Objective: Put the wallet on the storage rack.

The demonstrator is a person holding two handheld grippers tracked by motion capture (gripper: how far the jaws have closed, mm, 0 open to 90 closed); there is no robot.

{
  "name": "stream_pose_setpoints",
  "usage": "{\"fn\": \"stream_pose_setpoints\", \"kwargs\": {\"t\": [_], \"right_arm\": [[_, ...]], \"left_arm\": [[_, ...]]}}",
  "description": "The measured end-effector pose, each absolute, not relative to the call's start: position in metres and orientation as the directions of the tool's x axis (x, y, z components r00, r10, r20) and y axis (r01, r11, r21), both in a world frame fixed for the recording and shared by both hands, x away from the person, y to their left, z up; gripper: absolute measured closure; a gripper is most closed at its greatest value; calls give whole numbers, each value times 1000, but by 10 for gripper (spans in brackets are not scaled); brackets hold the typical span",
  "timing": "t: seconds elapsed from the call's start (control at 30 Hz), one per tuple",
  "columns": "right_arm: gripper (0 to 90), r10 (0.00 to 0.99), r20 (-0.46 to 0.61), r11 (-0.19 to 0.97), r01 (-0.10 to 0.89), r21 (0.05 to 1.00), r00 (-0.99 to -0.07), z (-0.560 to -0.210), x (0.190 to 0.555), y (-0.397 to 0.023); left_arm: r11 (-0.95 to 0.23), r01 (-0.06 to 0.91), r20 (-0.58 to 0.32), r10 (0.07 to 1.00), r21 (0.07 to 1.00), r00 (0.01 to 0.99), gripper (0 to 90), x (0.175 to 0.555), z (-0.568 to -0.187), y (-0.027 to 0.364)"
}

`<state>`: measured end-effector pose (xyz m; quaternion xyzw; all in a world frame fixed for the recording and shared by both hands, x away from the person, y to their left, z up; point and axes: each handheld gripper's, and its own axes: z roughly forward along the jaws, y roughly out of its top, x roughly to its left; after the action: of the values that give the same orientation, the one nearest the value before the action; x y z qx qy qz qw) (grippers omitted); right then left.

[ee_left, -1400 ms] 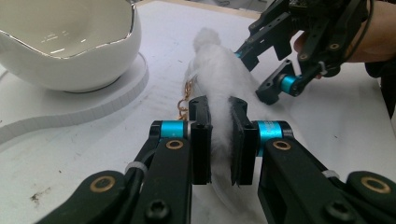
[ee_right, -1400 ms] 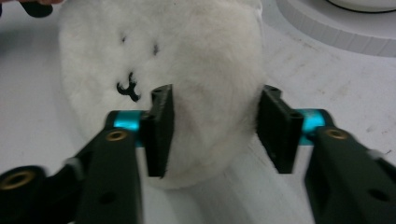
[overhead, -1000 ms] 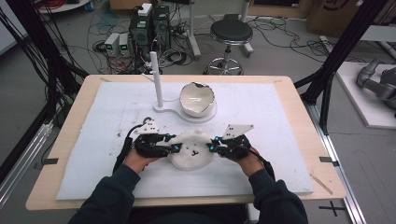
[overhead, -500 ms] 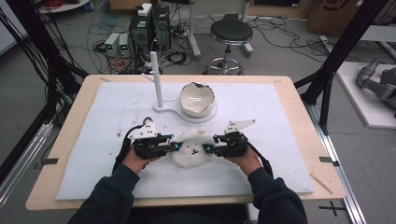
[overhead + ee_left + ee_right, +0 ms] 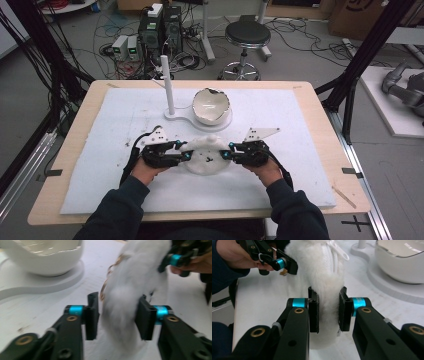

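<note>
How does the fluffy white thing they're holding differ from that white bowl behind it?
The fluffy pouch looks soft and furry with a zipper; the bowl is hard and glossy. The pouch is gripped by the left gripper and right gripper; the bowl sits untouched on a stand. Both are white.

Both grippers, the left gripper [image 5: 186,153] and the right gripper [image 5: 226,153], are black with cyan collars behind flat black jaw pads and brass-coloured screws along the arms. Each carries a grey three-cornered plate and a black cable. The person wears dark sleeves.
</note>
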<state>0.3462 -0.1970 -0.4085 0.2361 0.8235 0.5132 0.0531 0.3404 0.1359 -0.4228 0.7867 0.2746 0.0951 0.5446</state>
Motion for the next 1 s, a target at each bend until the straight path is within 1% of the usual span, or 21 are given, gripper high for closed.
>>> {"fn": "stream_pose_setpoints", "kwargs": {"t": [0.03, 0.13, 0.17, 0.23, 0.3, 0.33, 0.37, 0.4, 0.43, 0.47, 0.57, 0.6, 0.63, 0.7, 0.73, 0.77, 0.8, 0.87, 0.9, 0.93, 1.0], "right_arm": [[763, 449, 151, 355, 331, 874, -880, -407, 347, -199], [763, 466, 147, 335, 328, 883, -872, -403, 347, -203], [763, 482, 128, 327, 313, 892, -867, -397, 347, -208], [763, 493, 117, 324, 307, 895, -862, -393, 347, -210], [763, 519, 65, 334, 273, 902, -852, -379, 349, -213], [763, 525, 58, 329, 265, 906, -849, -375, 351, -214], [763, 529, 56, 322, 261, 910, -847, -372, 353, -214], [763, 529, 56, 322, 261, 910, -847, -372, 353, -214], [763, 542, 45, 310, 250, 918, -839, -364, 360, -214], [763, 542, 45, 310, 250, 918, -839, -364, 360, -214], [763, 562, 17, 308, 228, 924, -827, -346, 373, -210], [763, 562, 17, 308, 228, 924, -827, -346, 373, -210], [763, 572, -17, 318, 203, 926, -820, -334, 378, -208], [762, 579, -36, 329, 194, 924, -815, -328, 381, -206], [763, 595, -88, 359, 166, 918, -799, -316, 388, -203], [762, 605, -117, 380, 156, 912, -788, -311, 391, -201], [762, 605, -117, 380, 156, 912, -788, -311, 391, -201], [762, 618, -160, 416, 147, 898, -770, -302, 399, -196], [762, 622, -200, 446, 133, 885, -757, -296, 406, -192], [762, 622, -200, 446, 133, 885, -757, -296, 406, -192], [762, 622, -248, 488, 121, 864, -743, -292, 413, -187]], "left_arm": [[-229, 338, -157, 569, 913, 807, 505, 342, -421, 143], [-210, 334, -152, 594, 919, 790, 499, 343, -418, 152], [-197, 331, -149, 609, 923, 779, 483, 344, -417, 157], [-167, 327, -152, 636, 930, 756, 479, 345, -413, 169], [-139, 318, -151, 663, 938, 733, 474, 345, -410, 181], [-120, 309, -145, 689, 943, 710, 471, 346, -408, 192], [-120, 309, -145, 689, 943, 710, 468, 346, -408, 192], [-112, 306, -144, 699, 946, 701, 468, 346, -407, 198], [-84, 306, -155, 718, 948, 678, 459, 346, -407, 208], [-84, 306, -155, 718, 948, 678, 457, 346, -407, 208], [-55, 307, -168, 738, 950, 654, 453, 348, -408, 219], [-46, 309, -174, 744, 950, 645, 453, 348, -408, 222], [-39, 310, -178, 750, 950, 638, 451, 348, -408, 224], [-32, 312, -180, 759, 949, 626, 451, 349, -409, 227], [-29, 314, -183, 760, 949, 624, 451, 349, -410, 228], [-25, 314, -185, 762, 949, 620, 450, 349, -410, 228], [-21, 314, -188, 763, 949, 618, 450, 349, -410, 229], [-17, 312, -189, 762, 950, 619, 451, 349, -410, 229], [-18, 310, -188, 762, 951, 620, 451, 349, -410, 229], [-17, 308, -188, 761, 951, 621, 451, 349, -410, 229], [-16, 306, -186, 762, 952, 620, 446, 349, -410, 230]]}}
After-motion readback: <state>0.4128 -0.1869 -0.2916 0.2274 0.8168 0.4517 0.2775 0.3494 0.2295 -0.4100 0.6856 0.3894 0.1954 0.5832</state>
